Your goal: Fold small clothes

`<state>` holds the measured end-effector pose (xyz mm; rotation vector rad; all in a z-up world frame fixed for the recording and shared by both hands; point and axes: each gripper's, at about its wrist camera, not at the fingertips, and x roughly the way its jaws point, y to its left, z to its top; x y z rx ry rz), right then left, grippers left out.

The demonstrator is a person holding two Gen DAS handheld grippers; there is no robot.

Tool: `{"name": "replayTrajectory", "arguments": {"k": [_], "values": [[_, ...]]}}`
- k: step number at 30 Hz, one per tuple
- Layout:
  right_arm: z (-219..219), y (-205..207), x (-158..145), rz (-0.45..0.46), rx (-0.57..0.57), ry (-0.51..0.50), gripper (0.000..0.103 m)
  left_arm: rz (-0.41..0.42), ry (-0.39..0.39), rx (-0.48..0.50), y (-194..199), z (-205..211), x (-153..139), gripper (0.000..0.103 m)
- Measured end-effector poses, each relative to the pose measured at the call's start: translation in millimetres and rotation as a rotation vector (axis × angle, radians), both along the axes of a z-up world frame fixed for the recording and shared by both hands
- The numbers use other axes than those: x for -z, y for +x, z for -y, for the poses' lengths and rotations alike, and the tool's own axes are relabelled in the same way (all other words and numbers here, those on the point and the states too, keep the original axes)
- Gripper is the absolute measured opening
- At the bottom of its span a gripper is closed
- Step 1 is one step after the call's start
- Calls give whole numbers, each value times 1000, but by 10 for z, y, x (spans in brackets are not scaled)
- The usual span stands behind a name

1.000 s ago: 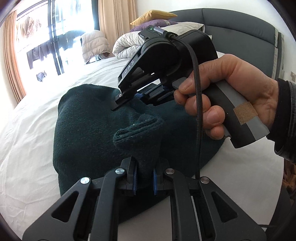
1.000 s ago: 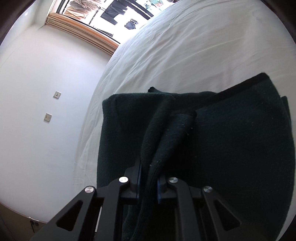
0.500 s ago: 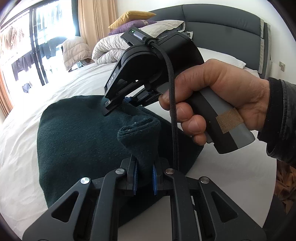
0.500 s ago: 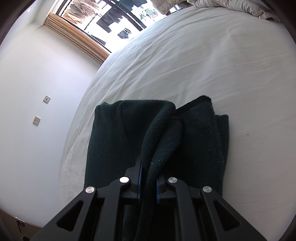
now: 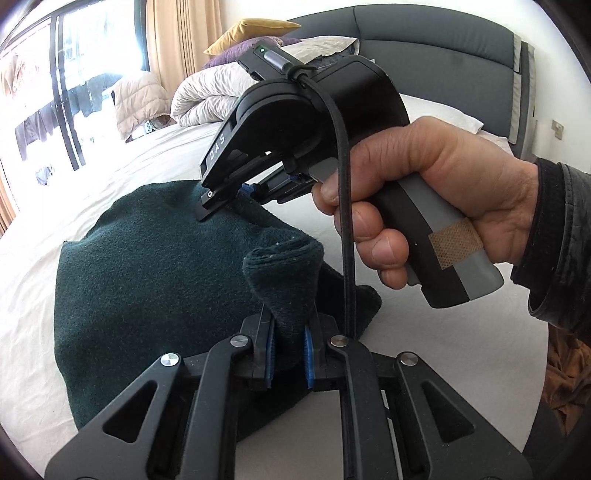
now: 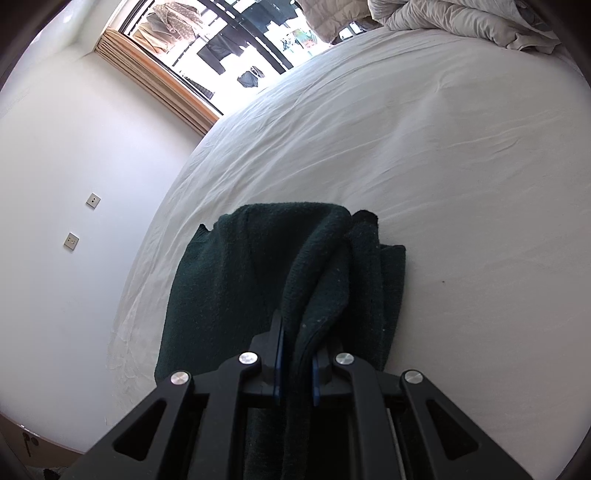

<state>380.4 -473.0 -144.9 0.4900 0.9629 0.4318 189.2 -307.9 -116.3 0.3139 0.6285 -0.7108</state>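
Both grippers have drawn the green cloth [image 5: 147,280] into a narrower fold on the bed [image 6: 443,184]; left gripper [image 5: 289,354] and right gripper [image 6: 295,373] each pinch an edge (bunched).

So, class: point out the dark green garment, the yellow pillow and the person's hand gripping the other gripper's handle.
dark green garment [image 5: 147,280], left wrist view, on its flat spread part.
yellow pillow [image 5: 255,31], left wrist view, on its upper face.
hand [image 5: 436,177], left wrist view, on its back, above the knuckles.

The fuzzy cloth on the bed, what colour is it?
Dark green cloth, clearest from the left wrist view.
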Motion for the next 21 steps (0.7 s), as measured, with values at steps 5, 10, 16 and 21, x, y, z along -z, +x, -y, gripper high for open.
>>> {"name": "replayTrajectory", "arguments": {"k": [5,10,16,21], "values": [[-1,49,215,-47,19,58,20,-50,-12,-16,111,-195,113,11],[36,205,217,-37,55,228,41,-81,-24,-15,228,-363,166,11],[95,470,110,12,128,290,41,-87,-30,-12,319,-519,207,11],[150,476,-10,92,165,254,41,-100,-26,-14,420,-608,265,13]]}}
